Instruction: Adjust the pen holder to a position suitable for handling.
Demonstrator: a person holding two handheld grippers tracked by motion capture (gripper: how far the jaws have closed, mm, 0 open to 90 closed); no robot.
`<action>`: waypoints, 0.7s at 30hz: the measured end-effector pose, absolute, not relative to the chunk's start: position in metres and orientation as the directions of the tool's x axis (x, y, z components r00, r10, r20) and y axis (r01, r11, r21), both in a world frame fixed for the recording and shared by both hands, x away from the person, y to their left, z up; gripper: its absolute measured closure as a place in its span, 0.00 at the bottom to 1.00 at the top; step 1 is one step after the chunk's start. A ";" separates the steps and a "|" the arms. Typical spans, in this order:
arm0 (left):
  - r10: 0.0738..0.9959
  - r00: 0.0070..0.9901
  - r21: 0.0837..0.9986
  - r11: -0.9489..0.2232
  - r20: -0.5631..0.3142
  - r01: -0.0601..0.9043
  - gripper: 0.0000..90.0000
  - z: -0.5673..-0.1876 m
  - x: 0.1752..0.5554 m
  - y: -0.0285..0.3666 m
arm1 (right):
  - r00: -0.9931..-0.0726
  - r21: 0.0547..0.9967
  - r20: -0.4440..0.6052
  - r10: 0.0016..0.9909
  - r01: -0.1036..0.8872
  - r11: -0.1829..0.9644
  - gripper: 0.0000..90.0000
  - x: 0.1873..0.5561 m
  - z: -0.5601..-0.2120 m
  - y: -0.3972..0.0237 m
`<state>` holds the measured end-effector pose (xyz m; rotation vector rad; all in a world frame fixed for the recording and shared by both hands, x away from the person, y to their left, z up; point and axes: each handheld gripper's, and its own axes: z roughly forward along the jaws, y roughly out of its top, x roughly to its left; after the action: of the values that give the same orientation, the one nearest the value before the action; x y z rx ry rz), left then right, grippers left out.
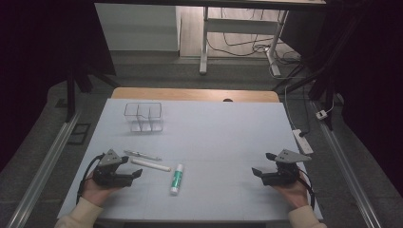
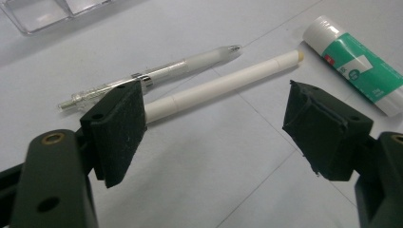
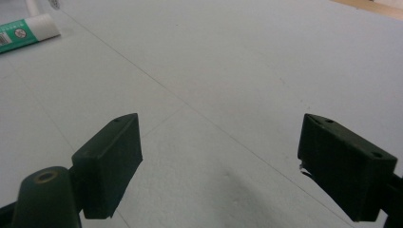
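Note:
On the pale blue table top lie a clear pen (image 1: 142, 155) (image 2: 157, 75), a white stick (image 1: 150, 164) (image 2: 223, 84) and a green-and-white glue stick (image 1: 177, 178) (image 2: 359, 64) (image 3: 26, 33). My left gripper (image 1: 131, 166) (image 2: 214, 128) rests at the front left, open, its jaws just short of the pen and the white stick, nothing between them. My right gripper (image 1: 263, 163) (image 3: 223, 166) rests at the front right, open over bare table, pointing left toward the glue stick.
A clear plastic organiser with compartments (image 1: 143, 117) (image 2: 52, 12) stands at the back left of the table. A wooden table edge (image 1: 195, 93) runs along the back. On the floor to the right lie a power strip (image 1: 302, 140) and cables.

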<state>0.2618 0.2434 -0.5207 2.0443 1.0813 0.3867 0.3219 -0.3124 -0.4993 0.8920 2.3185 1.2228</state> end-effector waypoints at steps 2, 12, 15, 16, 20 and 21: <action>0.802 0.592 0.753 -0.337 -0.085 0.565 0.24 -0.521 0.262 0.244 | -0.724 0.828 -0.029 0.690 0.369 0.422 0.15 0.323 -0.500 -0.313; 0.804 0.589 0.750 -0.339 -0.081 0.567 0.24 -0.520 0.263 0.244 | -0.723 0.828 -0.028 0.690 0.370 0.422 0.16 0.323 -0.501 -0.313; 0.804 0.589 0.751 -0.341 -0.078 0.565 0.25 -0.519 0.263 0.244 | -0.722 0.828 -0.028 0.691 0.371 0.421 0.16 0.323 -0.501 -0.313; 0.804 0.589 0.752 -0.341 -0.078 0.565 0.25 -0.519 0.263 0.244 | -0.723 0.830 -0.025 0.690 0.370 0.418 0.16 0.324 -0.502 -0.313; 0.804 0.589 0.753 -0.343 -0.073 0.561 0.25 -0.516 0.265 0.244 | -0.721 0.830 -0.035 0.693 0.364 0.422 0.16 0.324 -0.502 -0.312; 0.804 0.590 0.754 -0.342 -0.073 0.560 0.25 -0.516 0.266 0.245 | -0.714 0.833 -0.045 0.699 0.359 0.421 0.16 0.324 -0.501 -0.312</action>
<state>0.2657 0.2447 -0.5156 2.0470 1.0808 0.4026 0.3240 -0.3123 -0.5013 0.9041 2.2942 1.2057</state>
